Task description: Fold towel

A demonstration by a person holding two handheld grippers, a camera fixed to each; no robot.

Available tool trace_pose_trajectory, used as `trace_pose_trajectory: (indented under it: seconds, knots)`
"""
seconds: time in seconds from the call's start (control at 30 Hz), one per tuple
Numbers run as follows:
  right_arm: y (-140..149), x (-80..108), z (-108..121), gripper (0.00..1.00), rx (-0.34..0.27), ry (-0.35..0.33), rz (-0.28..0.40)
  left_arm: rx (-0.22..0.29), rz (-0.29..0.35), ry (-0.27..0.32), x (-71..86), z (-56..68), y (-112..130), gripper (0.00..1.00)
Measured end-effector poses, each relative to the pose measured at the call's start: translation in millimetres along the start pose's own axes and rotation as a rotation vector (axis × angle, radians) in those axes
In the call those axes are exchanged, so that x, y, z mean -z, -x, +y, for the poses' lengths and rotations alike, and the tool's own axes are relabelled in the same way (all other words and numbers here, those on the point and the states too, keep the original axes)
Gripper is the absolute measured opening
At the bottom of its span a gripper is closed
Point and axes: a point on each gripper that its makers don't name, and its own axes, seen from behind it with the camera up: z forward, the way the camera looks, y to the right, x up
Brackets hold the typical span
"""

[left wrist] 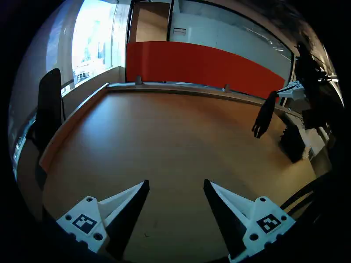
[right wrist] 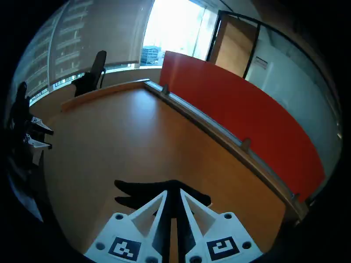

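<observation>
A big brown wooden table (left wrist: pixel 175 140) takes up most of the left gripper view. In the right gripper view the table (right wrist: pixel 131 131) runs far ahead too, and its top is bare and smooth.

A long red wall panel (left wrist: pixel 197 65) stands along the far edge of the table. In the right gripper view the red wall panel (right wrist: pixel 245 114) runs along the right side.

A bright window (left wrist: pixel 94 39) sits past the table's far corner. The window (right wrist: pixel 175 26) shines in the right gripper view as well. A brown door (right wrist: pixel 234 44) is next to it.

A black chair (left wrist: pixel 48 105) stands at the left side of the table. In the right gripper view the chair (right wrist: pixel 92 76) is at the far end.

The left gripper (left wrist: pixel 175 182) hangs over the bare table. Its two fingers are wide apart and hold nothing. In the right gripper view it (right wrist: pixel 51 138) shows small at the left edge.

The right gripper (right wrist: pixel 173 191) has its fingers close together, and they pinch a dark cloth (right wrist: pixel 131 188). The cloth sticks out on both sides of the fingertips.

In the left gripper view the right gripper (left wrist: pixel 278 93) is up at the right side. The dark cloth (left wrist: pixel 263 116) hangs down from it in the air, above the table's right edge. Its bottom end splits into a few thin points.
</observation>
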Motion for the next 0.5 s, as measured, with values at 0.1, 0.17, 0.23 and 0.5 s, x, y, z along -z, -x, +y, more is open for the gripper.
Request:
trace_pose_trajectory:
  seconds: [0.1,0.17,0.23,0.5]
  knots:
    - [12.2,6.7,19.8,0.05,-0.012,0.021,-0.016,0.004,0.0,0.0,-1.0,1.0,-1.4,0.92]
    - [20.1,11.7,33.3,0.05,-0.023,0.037,-0.025,0.003,0.002,-0.002,-1.4,2.0,-2.9,0.92]
    - [27.2,16.3,45.4,0.05,-0.037,0.049,-0.033,0.0,0.001,-0.002,-2.2,3.1,-3.8,0.92]
    - [54.3,35.3,92.9,0.05,-0.079,0.097,-0.067,-0.009,-0.006,-0.003,-6.9,10.0,-7.8,0.92]
